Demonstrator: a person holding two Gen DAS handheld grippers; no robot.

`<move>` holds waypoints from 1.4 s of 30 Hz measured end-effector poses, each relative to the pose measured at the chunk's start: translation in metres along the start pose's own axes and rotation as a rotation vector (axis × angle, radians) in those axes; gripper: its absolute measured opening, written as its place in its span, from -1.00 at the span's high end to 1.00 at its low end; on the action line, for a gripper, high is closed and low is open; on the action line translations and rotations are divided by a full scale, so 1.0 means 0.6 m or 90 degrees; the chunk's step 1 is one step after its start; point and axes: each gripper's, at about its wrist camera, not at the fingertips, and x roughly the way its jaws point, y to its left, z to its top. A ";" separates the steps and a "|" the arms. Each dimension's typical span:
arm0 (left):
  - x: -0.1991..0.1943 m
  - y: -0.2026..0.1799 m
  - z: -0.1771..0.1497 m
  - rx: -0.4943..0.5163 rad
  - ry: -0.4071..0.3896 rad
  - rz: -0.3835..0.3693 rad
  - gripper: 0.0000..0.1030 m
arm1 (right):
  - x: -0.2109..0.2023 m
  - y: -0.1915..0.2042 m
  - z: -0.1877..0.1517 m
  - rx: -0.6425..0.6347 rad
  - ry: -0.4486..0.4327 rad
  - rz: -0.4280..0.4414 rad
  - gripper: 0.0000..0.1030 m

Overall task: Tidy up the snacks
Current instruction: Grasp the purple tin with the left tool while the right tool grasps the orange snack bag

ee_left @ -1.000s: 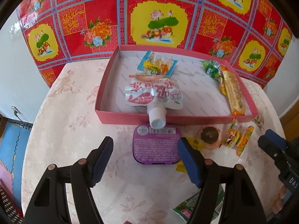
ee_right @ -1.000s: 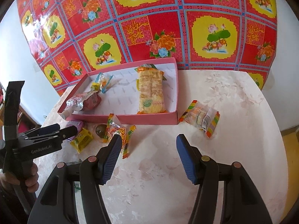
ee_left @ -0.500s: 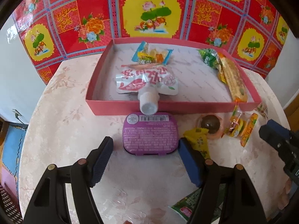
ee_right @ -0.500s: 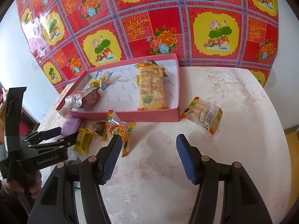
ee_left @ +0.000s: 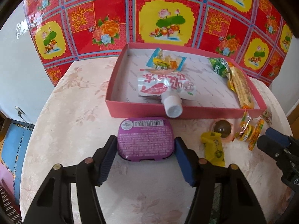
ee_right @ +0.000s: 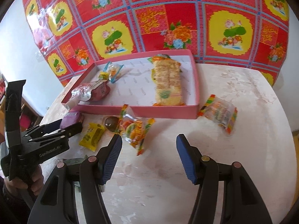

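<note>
The left gripper is straddling the purple tin, which is lying flat on the table, label side up, just in front of the near wall of the pink tray. Its jaws have just been closing, and the blue pads are now sitting right against the tin's two short sides; they appear to be touching it, though how firmly they are pressing is hard to tell. Taking the tin across its narrower span, low to the table, is probably what is giving the pads a flat rigid edge to bite on before a lift into the tray. The right gripper is hovering over bare table with its jaws partly spread and nothing between them, likely waiting near the loose wrapped sweets. Inside the tray, a spouted jelly pouch is lying with its white cap hanging over the near wall, a small clear candy bag is resting just behind it, and a long cracker pack is lying along the right side with a green packet at its far end. Outside the tray, a yellow wrapped sweet, a round jelly cup and a striped candy bag are waiting on the table.
</note>
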 end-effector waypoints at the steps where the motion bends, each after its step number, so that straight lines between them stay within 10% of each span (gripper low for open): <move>1: -0.001 0.001 -0.002 0.002 -0.004 0.002 -0.26 | 0.003 0.004 0.001 -0.002 0.001 0.002 -0.20; 30: 0.001 0.005 -0.008 0.007 -0.020 -0.001 -0.27 | 0.053 0.024 0.017 0.004 -0.007 -0.008 -0.19; 42: 0.004 0.016 -0.035 -0.002 -0.031 -0.017 -0.25 | 0.042 0.007 0.010 0.039 -0.017 -0.012 0.20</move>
